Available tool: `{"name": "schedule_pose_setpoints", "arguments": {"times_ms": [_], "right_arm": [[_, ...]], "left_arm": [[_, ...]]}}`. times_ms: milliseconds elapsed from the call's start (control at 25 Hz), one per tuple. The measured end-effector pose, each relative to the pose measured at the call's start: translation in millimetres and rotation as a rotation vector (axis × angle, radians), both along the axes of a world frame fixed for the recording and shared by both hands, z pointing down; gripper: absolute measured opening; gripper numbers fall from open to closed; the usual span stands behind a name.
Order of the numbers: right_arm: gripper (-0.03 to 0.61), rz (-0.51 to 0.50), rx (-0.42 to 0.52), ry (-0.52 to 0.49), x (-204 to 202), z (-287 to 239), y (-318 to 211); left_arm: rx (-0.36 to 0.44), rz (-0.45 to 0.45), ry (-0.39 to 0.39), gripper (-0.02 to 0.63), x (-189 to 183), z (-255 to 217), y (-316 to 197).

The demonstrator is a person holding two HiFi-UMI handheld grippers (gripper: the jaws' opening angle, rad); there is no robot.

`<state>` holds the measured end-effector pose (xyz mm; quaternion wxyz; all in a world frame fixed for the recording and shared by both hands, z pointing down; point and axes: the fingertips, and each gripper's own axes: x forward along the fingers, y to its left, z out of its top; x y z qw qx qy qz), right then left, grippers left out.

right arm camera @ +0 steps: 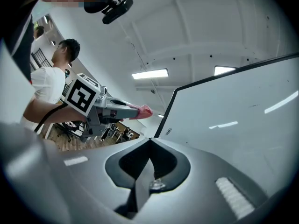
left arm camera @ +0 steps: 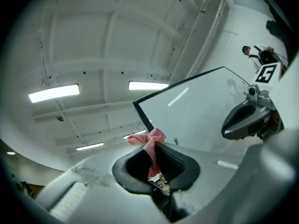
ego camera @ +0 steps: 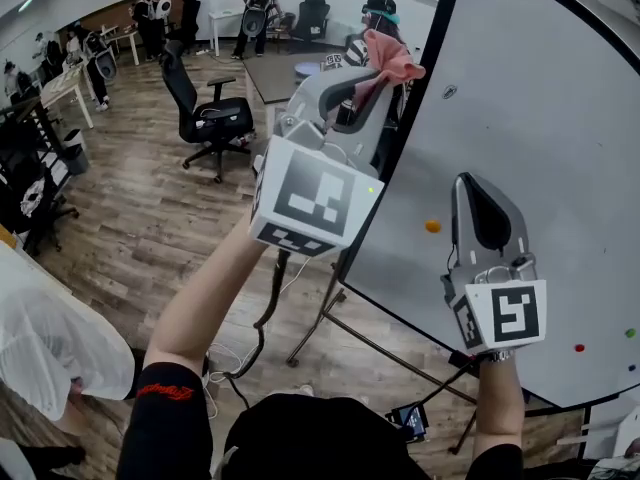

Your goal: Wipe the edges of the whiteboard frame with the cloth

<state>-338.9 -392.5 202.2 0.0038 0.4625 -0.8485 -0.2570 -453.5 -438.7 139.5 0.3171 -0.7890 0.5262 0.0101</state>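
One big whiteboard point(ego camera: 530, 108) first: fills the head view from 12 round to 5 o'clock, tilted on its stand; white face mostly bare. Bordered by a thin black frame point(ego camera: 445, 8), left edge slanting from 1 o'clock down towards the centre.

Next in size, left gripper point(ego camera: 362, 78), raised at 12 o'clock just beside that edge; pinched tight on a pink cloth point(ego camera: 392, 56), fabric bunched out past the tips. Then right gripper point(ego camera: 482, 203), at 4 o'clock over the board face; jaws pressed fully together, nothing between them. Cloth itself near the frame; touching or just clear, impossible to tell.

Smallest: an orange magnet point(ego camera: 432, 226) at 9 o'clock of the right gripper; a red one point(ego camera: 579, 348) low at 4 o'clock of the view.

Risks, as a judgement: only a small tuft proud of the jaws, so could scrape bare gripper along the frame instead of fabric; could drag the cloth loose under hard pressure; could rock the tilted board with a heavy push; could wander off the edge and knock a magnet.
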Motion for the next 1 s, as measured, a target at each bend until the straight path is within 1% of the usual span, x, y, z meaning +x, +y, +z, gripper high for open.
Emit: {"name": "schedule_pose_setpoints", "arguments": {"times_ms": [240, 400, 520, 560, 680, 760, 840, 1000], "right_arm": [[0.002, -0.018, -0.033, 0.002, -8, 23, -2], [0.002, -0.03, -0.083, -0.01, -3, 41, -10], [0.002, -0.043, -0.112, -0.024, -2, 53, -16], [0.002, -0.051, -0.128, -0.035, -3, 57, -18], [0.002, -0.07, -0.172, -0.067, -1, 69, -25], [0.002, -0.076, -0.182, -0.082, 0, 79, -22], [0.002, -0.081, -0.189, -0.093, -3, 95, -5], [0.002, -0.1, -0.204, -0.098, -10, 127, 27]], "left_arm": [[-0.06, 0.014, 0.037, 0.017, -6, 51, -6], [-0.144, 0.012, 0.065, 0.017, -5, 97, -21], [-0.141, 0.013, 0.083, 0.017, -7, 107, -23], [-0.15, 0.015, 0.095, 0.018, -9, 114, -23], [-0.201, 0.02, 0.181, 0.018, -14, 137, -25], [-0.203, 0.021, 0.182, 0.018, -16, 153, -16], [-0.206, 0.026, 0.174, 0.018, -20, 174, 4], [-0.226, 0.044, 0.19, 0.018, -27, 211, 38]]}}
